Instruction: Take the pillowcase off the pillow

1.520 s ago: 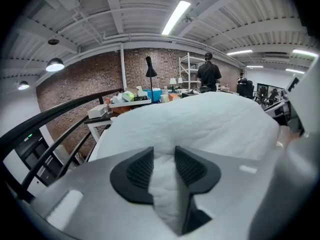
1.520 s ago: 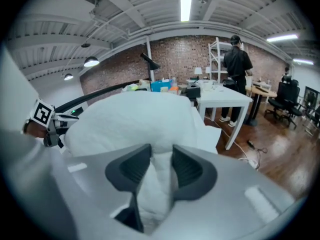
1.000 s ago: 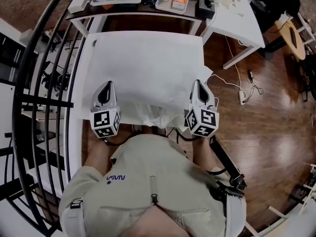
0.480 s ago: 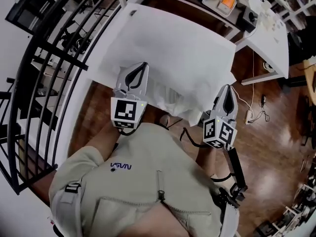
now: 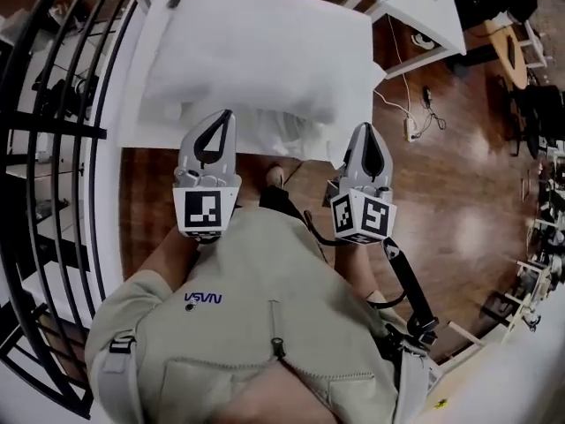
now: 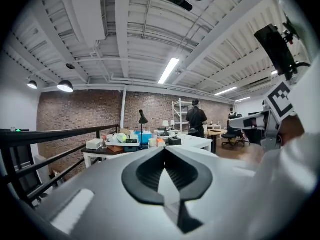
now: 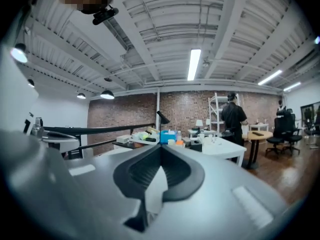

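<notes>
Left hand-held gripper (image 5: 221,120) and right hand-held gripper (image 5: 365,132) are clamping the pillowcase (image 5: 265,51), judged soft and light, at its open hem.

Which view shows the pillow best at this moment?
The head view: it shows the whole pillow from above. The left and right gripper views show only a sliver of pillowcase fabric pinched between shut jaws.

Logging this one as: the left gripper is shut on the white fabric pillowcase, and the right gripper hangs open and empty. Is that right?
Not quite. The right gripper is not open and empty: the right gripper view shows its jaws closed on the white fabric pillowcase too. The left gripper is shut on it, as stated.
</notes>
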The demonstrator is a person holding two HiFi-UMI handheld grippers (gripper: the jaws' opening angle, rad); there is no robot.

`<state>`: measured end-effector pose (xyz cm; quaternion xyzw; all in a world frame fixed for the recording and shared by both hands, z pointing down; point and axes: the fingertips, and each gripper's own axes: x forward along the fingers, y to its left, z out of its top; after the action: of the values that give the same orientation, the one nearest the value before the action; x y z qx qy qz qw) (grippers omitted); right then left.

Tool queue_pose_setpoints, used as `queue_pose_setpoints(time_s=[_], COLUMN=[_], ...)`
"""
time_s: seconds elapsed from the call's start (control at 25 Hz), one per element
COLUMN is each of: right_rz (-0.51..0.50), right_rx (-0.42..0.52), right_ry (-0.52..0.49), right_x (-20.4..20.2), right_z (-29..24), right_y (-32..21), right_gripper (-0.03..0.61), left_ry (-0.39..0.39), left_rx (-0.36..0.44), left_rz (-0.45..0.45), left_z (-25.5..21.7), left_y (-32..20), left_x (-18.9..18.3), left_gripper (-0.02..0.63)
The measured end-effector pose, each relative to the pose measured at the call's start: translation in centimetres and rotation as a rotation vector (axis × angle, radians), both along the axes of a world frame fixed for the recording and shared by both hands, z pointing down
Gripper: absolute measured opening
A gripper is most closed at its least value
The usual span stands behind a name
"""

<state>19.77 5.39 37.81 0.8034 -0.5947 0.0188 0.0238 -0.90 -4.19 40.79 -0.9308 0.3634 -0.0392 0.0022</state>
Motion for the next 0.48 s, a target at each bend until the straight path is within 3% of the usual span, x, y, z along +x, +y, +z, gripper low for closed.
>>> queue_pose_setpoints(time_s=[0.16, 0.32, 0.48], right_rz=[0.020, -0.008, -0.055], right_rx=[0.004, 0.016, 0.016], right_ry=[-0.031, -0.037, -0.021], right_x=[-1.1, -1.6, -1.1], right_z=[0.5, 0.9, 1.1], right_y=[2.6, 2.9, 2.9], right_gripper=[0.003, 0.003, 0.003], left_ry=[0.044, 0.010, -0.063], left_rx=[-0.003, 0.048, 0.027], left_rz=[0.003, -0.012, -0.032], left_z=[-1.2, -2.0, 0.1], left_y=[1.6, 2.0, 2.6], left_x=[0.0, 0.1, 0.3], left_gripper=[0.006, 0.006, 0.006])
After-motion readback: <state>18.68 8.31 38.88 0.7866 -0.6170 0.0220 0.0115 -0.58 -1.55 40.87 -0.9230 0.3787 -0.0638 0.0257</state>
